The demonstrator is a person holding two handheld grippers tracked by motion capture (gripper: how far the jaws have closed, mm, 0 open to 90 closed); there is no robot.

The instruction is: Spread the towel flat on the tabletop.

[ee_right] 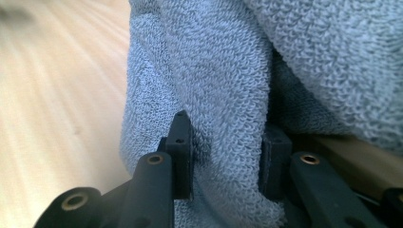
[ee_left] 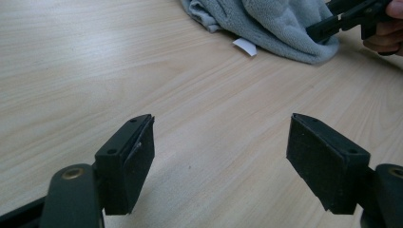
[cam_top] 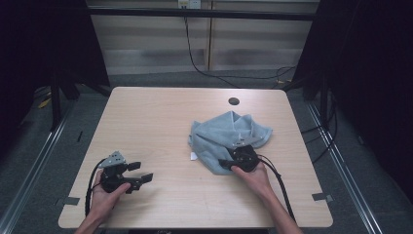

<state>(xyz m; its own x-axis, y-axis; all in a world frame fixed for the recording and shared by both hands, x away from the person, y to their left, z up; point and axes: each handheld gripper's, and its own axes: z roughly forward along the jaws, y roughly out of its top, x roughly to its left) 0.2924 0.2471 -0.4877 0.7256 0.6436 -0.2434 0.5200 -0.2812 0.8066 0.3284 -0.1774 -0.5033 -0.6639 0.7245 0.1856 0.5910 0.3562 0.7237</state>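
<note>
Counter [cam_top: 160, 122]: pale wood grain, carrying everything; a small round hole [cam_top: 234, 101] is sitting near its far edge.

Towel [cam_top: 226, 136]: grey-blue terry, lying crumpled in loose folds on the right half of the counter, nearer the far side. A small white tag [ee_left: 244, 46] is poking out from under its near-left edge.

Right gripper [ee_right: 227, 159]: resting at the towel's near edge, jaws pinching a thick fold of the terry; cloth is bulging between the two pads.

Left gripper [ee_left: 221, 164]: hovering low over bare wood at the near-left of the counter, well apart from the towel, jaws spread wide with nothing between them.
</note>
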